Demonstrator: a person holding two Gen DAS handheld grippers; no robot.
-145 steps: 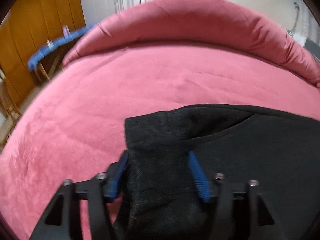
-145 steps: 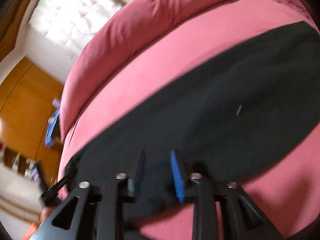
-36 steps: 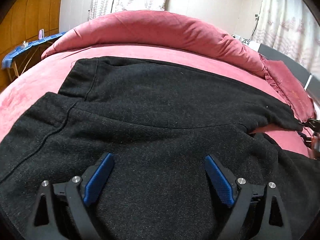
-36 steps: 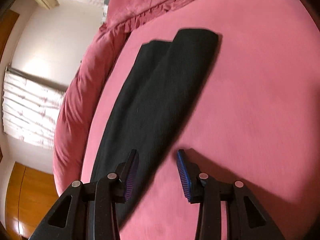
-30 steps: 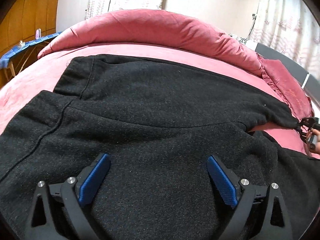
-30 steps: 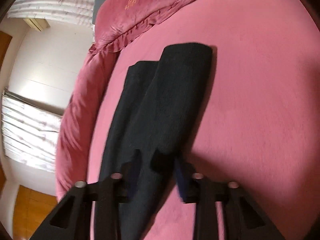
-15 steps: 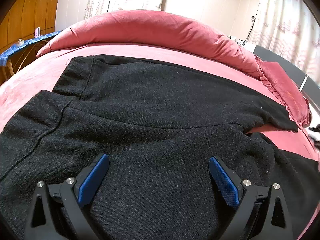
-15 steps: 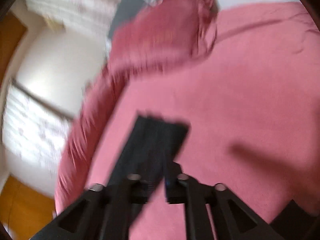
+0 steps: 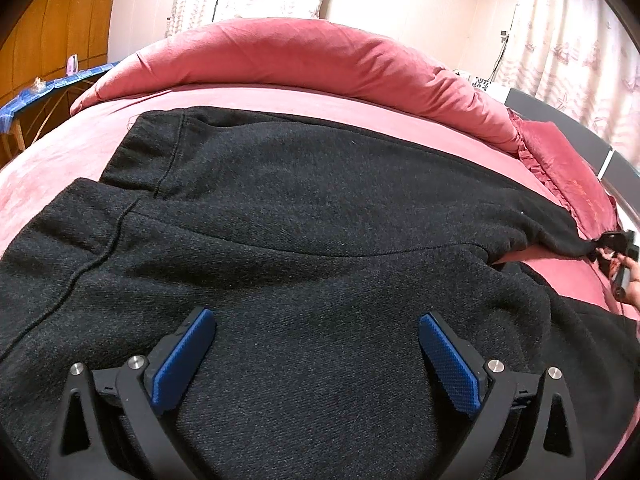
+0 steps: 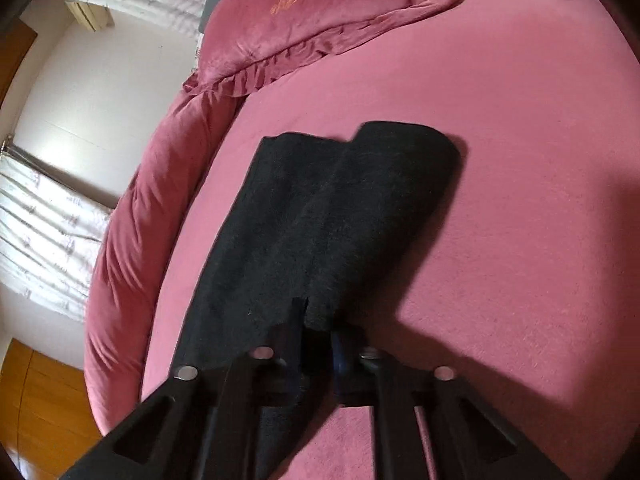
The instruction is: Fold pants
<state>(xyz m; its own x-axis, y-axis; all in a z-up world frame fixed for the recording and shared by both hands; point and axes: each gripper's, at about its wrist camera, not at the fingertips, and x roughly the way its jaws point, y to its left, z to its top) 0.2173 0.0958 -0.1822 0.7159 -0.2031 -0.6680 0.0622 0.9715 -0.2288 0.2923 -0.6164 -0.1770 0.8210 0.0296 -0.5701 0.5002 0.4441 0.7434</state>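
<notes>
Black pants lie spread on a pink bed, waistband at the left and one leg running off to the right. My left gripper is open, its blue pads wide apart just over the seat of the pants, gripping nothing. In the right wrist view the two leg ends lie side by side, the nearer one puffed up. My right gripper has its jaws closing, pinched on the near edge of that leg. That same gripper, with a hand behind it, shows at the left view's right edge.
A rolled pink duvet runs along the bed's far side. A frilled pink pillow lies past the leg ends. A blue-topped stand and a wooden wardrobe are off the bed to the left. Bare pink sheet lies right of the legs.
The right gripper swung up and away from the leg, blurring its view, then came back down and pinched the leg's near edge. The left gripper has not moved.
</notes>
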